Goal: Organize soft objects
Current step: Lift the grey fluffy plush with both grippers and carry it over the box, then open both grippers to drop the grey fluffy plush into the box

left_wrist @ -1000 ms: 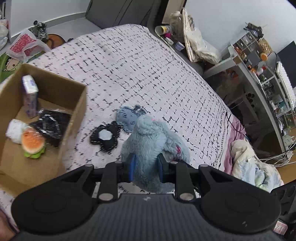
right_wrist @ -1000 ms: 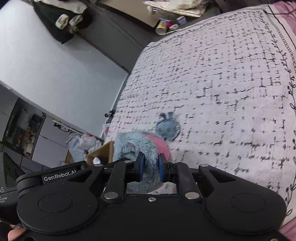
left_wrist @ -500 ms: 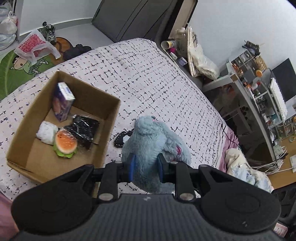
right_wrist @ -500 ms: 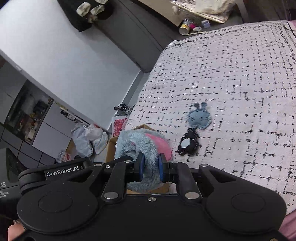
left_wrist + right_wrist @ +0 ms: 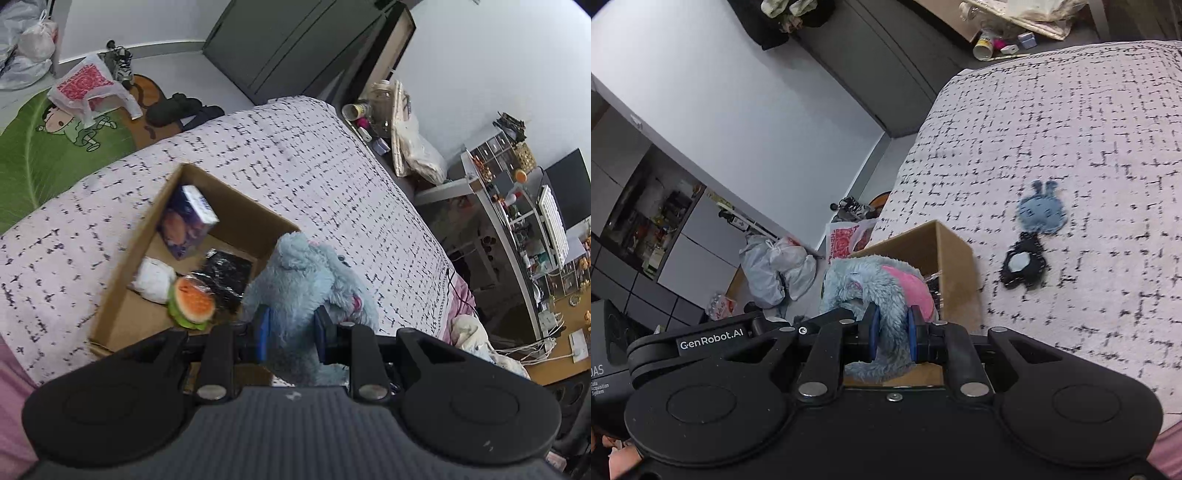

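1. Plush toy (image 5: 303, 280), pale blue and shaggy with a pink patch, hangs above the near right corner of the cardboard box (image 5: 122, 254); it does not rest on the bed (image 5: 332, 177).
2. Left gripper (image 5: 291, 328) has its jaws clenched on the lower part of the plush toy, the blue pads pressing into the fur on both sides.
3. Right gripper (image 5: 891, 328) likewise has its jaws clamped on a blue furry limb of the same plush toy (image 5: 871, 280), whose pink patch shows just above the pads.
4. Cardboard box sits open on the bed, near the bed's floor-side edge.
5. Inside the box, a purple and white carton (image 5: 188, 221) leans against the far left wall.
6. Toward the near side from the carton lies a white soft lump (image 5: 153, 278); a burger-shaped toy (image 5: 192, 304) is just beside it.
7. Black crinkly packet (image 5: 225, 277) lies in the box between the burger-shaped toy and the plush toy.
8. Seen from the right wrist, two flat soft pieces lie on the bed to the right of the box (image 5: 956, 266): a blue eared one (image 5: 1041, 212) farther off, and a black one with a pale centre (image 5: 1021, 264) nearer, the two touching or almost so.
9. Beyond the box, off the bed, a green floor mat (image 5: 40, 147) carries a plastic bag with red print (image 5: 88, 83).
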`<state>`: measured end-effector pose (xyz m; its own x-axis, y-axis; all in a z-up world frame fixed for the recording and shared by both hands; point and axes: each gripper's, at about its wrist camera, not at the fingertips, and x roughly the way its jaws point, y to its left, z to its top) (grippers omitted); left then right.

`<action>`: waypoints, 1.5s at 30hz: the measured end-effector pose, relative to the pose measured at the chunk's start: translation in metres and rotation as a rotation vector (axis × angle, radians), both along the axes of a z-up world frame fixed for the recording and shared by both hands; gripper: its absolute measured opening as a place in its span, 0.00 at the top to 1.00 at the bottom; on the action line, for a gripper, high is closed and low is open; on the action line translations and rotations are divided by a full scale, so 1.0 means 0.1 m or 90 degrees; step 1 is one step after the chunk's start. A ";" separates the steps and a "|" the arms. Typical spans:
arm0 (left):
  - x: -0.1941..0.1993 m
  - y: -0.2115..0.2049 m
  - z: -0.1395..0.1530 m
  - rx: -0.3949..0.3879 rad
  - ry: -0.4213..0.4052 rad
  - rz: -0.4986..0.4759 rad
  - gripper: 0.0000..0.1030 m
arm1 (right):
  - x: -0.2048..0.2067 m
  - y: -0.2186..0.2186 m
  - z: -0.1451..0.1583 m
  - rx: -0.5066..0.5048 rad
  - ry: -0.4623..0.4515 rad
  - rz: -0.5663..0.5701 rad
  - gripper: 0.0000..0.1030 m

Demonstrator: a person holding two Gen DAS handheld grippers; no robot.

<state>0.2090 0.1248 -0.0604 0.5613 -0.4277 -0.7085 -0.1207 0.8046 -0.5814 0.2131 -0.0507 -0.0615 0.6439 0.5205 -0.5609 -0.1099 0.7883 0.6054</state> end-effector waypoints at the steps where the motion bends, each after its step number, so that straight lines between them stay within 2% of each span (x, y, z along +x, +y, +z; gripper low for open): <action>1: 0.00 0.05 -0.02 -0.002 0.003 0.003 0.77 | 0.01 0.05 -0.01 -0.002 0.002 0.002 0.84; 13: 0.00 0.49 -0.26 -0.009 0.041 0.034 0.77 | 0.07 0.52 -0.19 -0.032 0.025 0.031 0.84; 16: 0.01 0.55 -0.33 0.013 0.062 0.043 0.75 | 0.10 0.60 -0.29 -0.027 0.044 0.050 0.76; 17: 0.01 0.56 -0.35 0.020 0.070 0.047 0.73 | 0.11 0.61 -0.32 -0.022 0.054 0.058 0.68; 19: 0.00 0.58 -0.38 0.027 0.079 0.056 0.72 | 0.11 0.62 -0.37 -0.021 0.064 0.064 0.59; 22: -0.01 0.62 -0.36 0.030 0.092 0.069 0.63 | 0.08 0.58 -0.37 -0.024 0.065 0.058 0.56; 28: -0.07 0.58 -0.16 0.069 0.060 0.074 0.43 | 0.04 0.43 -0.26 -0.029 0.058 0.058 0.49; 32: -0.08 0.54 -0.07 0.071 0.054 0.081 0.27 | 0.02 0.30 -0.15 -0.035 0.045 0.054 0.42; 36: -0.10 0.49 0.01 0.092 0.062 0.093 0.25 | 0.05 0.17 -0.04 -0.045 0.032 0.045 0.32; 38: -0.11 0.46 0.04 0.092 0.065 0.091 0.24 | 0.06 0.12 0.01 -0.053 0.024 0.047 0.22; 41: -0.12 0.40 0.09 0.104 0.069 0.084 0.14 | 0.08 0.04 0.09 -0.059 0.016 0.052 0.17; 45: -0.12 0.32 0.18 0.134 0.065 0.082 0.11 | 0.12 -0.05 0.16 -0.068 0.006 0.058 0.12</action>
